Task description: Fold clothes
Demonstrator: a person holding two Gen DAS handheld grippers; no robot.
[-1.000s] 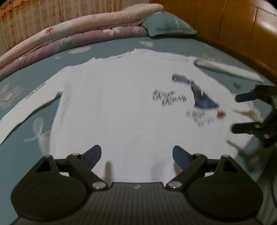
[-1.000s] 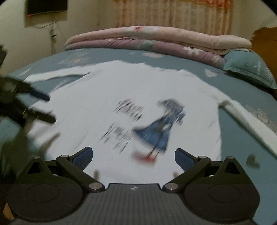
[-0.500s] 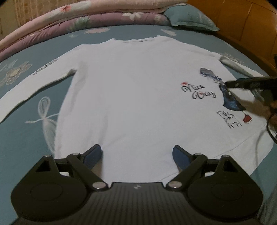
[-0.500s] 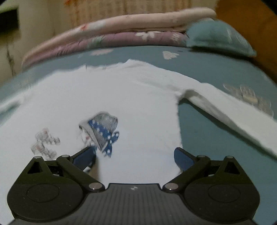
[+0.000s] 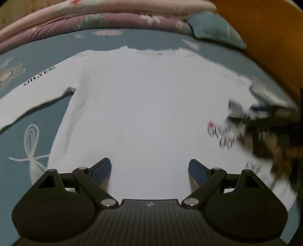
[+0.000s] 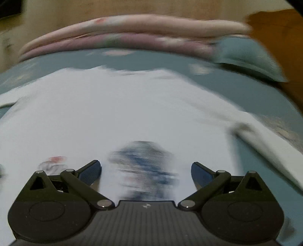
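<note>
A white long-sleeved shirt (image 5: 144, 106) lies flat, front up, on a teal bedsheet, neck toward the far side. Its left sleeve (image 5: 32, 90) carries black lettering. A blue printed figure (image 6: 144, 162) with small text sits near the hem on the right side. My left gripper (image 5: 149, 170) is open and empty, low over the hem area. My right gripper (image 6: 145, 170) is open and empty, just above the printed figure; it also shows as a dark blurred shape in the left wrist view (image 5: 265, 128). The shirt's right sleeve (image 6: 269, 143) stretches out to the right.
A folded pink and purple quilt (image 5: 106, 17) lies along the far side of the bed. A teal pillow (image 6: 250, 56) sits at the far right. A wooden headboard (image 5: 269, 37) rises on the right. The teal sheet (image 5: 24, 143) has white flower prints.
Both grippers have moved lower and closer to the shirt. The right gripper has swung left, so the printed figure now lies between its fingers. Both stay open.
</note>
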